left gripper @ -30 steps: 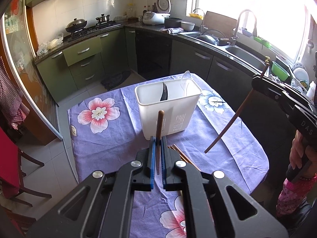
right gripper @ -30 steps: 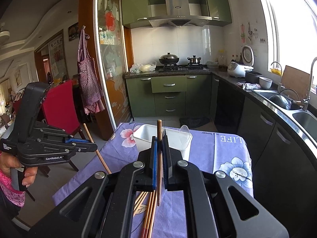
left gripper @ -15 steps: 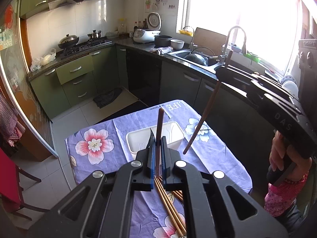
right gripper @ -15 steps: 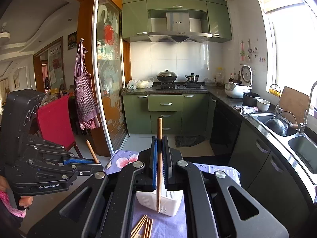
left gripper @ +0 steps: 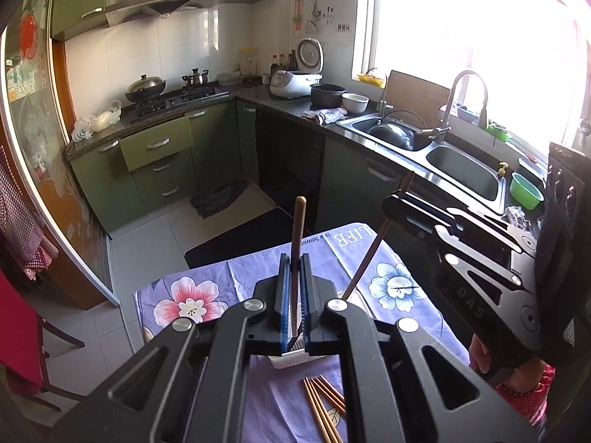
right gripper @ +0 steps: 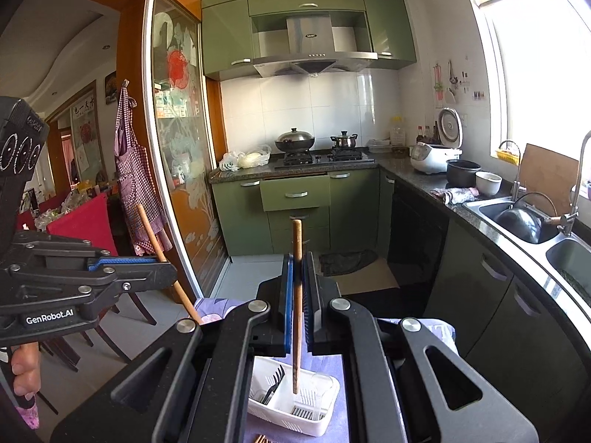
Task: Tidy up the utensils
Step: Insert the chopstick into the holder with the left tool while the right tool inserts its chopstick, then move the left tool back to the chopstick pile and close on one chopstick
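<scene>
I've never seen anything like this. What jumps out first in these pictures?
Two black tongs, each pinching one brown chopstick upright above a purple flowered tablecloth: the left tongs hold the left chopstick, the right tongs the right chopstick. Below the right one sits a white utensil basket with a black fork inside; loose chopsticks lie nearby.

Setting: home kitchen, lived-in.
Green cabinets (right gripper: 295,193), range hood (right gripper: 310,50) over gas stove (right gripper: 325,155) with wok and pot; rice cooker (right gripper: 437,147), double steel sink (left gripper: 436,151) under window; apron (right gripper: 135,192) by glass door; floral-cloth tabletop (left gripper: 184,295).
</scene>
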`<state>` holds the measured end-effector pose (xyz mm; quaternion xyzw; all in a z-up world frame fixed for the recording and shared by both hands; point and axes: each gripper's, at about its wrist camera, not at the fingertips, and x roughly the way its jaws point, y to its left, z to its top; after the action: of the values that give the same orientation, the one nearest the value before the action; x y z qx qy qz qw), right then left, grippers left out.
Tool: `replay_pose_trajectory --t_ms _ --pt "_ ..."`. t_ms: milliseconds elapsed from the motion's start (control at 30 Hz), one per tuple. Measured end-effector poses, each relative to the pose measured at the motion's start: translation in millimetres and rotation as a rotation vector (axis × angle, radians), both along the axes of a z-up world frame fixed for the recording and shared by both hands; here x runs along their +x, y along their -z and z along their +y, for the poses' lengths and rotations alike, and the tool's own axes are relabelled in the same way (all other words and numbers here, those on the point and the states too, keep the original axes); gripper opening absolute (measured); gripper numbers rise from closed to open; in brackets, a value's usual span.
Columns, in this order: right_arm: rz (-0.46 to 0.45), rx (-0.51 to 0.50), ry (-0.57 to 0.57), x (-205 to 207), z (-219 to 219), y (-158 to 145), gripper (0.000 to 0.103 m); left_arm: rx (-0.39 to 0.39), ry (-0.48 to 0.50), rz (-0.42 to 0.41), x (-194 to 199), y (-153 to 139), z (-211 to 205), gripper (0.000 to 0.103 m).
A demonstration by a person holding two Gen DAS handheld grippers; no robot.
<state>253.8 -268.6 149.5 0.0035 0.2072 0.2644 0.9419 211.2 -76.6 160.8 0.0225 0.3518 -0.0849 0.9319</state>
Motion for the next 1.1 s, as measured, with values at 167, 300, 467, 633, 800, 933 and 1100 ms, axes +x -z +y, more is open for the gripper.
replay_pose_trajectory --t_ms 167,300,467,633,800,933,1100 --pt "0.061 -0.026 -0.001 6.5 3.6 43.0 0.006 0.006 -0.011 0.101 22.2 47.4 2.1 0.005" --pt "0.092 -0.039 -0.003 5.3 3.9 62.5 0.007 0.009 -0.016 0.151 30.5 72.0 6.2 0.005" --pt "0.093 -0.021 -0.001 -7.2 -1.8 67.2 0.010 -0.001 -0.019 0.160 27.2 77.1 13.1 0.019" --pt "0.050 0.039 -0.007 -44.2 -24.8 57.9 0.015 -0.021 -0.011 0.110 0.5 60.6 15.7 0.039" --pt "0.038 0.061 0.017 -94.4 -59.8 74.7 0.015 -0.044 0.005 0.165 -38.0 89.6 16.8 0.051" --pt "0.089 0.054 0.042 -125.3 -86.1 109.0 0.027 -0.096 0.024 0.345 -53.2 165.7 11.7 0.051" --pt "0.186 0.087 0.087 -139.0 -118.1 152.5 0.027 -0.075 0.001 0.530 -53.2 251.5 -2.1 0.045"
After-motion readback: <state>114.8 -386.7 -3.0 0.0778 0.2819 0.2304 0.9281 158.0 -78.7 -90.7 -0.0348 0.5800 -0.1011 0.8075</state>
